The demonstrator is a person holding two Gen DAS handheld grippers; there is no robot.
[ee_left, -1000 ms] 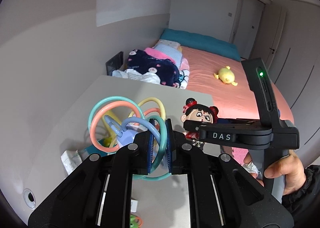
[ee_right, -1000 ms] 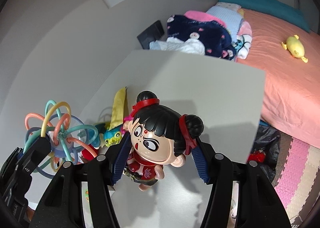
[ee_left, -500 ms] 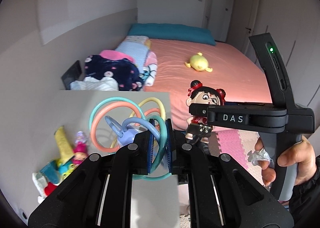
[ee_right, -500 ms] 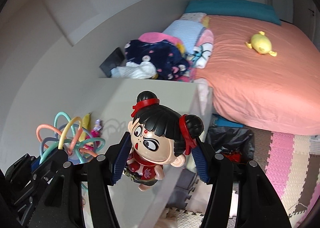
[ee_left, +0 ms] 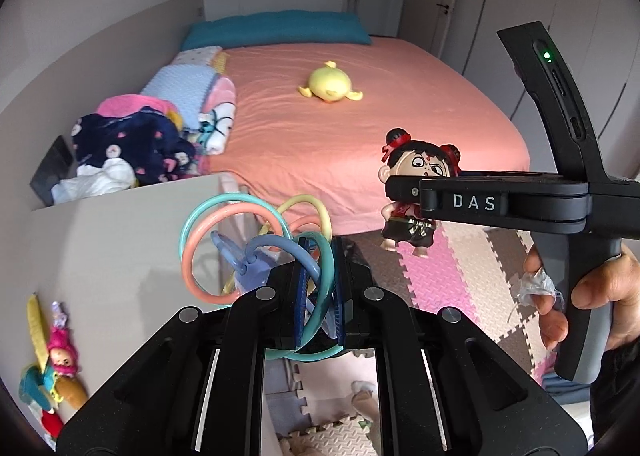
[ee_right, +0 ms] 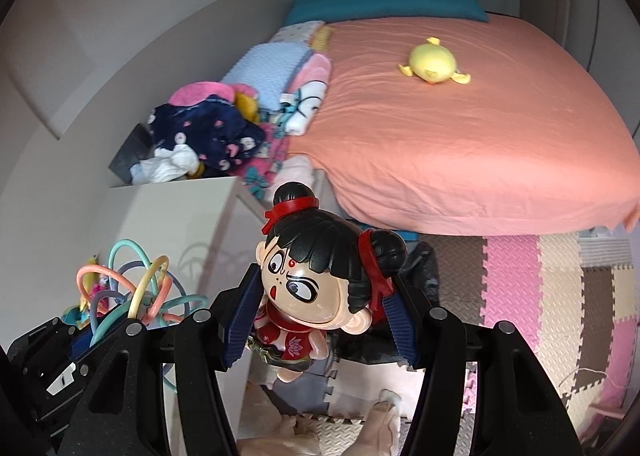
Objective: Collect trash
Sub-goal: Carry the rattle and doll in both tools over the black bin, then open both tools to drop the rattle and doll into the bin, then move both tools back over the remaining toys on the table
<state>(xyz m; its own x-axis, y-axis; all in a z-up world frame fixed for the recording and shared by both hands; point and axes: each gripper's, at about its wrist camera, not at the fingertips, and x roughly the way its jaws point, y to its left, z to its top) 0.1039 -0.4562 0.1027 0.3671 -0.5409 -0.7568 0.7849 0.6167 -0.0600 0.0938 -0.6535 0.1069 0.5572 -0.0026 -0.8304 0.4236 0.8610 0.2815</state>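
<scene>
My left gripper (ee_left: 320,288) is shut on a toy of pastel loops (ee_left: 256,240), pinching a teal ring, held in the air past the white table's (ee_left: 100,240) edge. It also shows in the right wrist view (ee_right: 136,296). My right gripper (ee_right: 320,316) is shut on a doll (ee_right: 316,284) with black hair buns and a red outfit, held above the floor mats. From the left wrist view the doll (ee_left: 416,192) hangs to the right, with the right gripper (ee_left: 400,192) around it. A crumpled clear wrapper (ee_left: 536,288) is tucked in the right hand.
Small dolls and toys (ee_left: 52,360) lie on the table's near left. A pink bed (ee_right: 460,116) with a yellow plush (ee_right: 432,64) and piled clothes (ee_right: 208,132) is ahead. A black bag (ee_right: 420,256) sits on the foam mat floor (ee_right: 540,288) by the bed.
Both grippers have swung right, away from the table and toward the bed and floor, each still holding its toy. The black bag came into view below the doll.
</scene>
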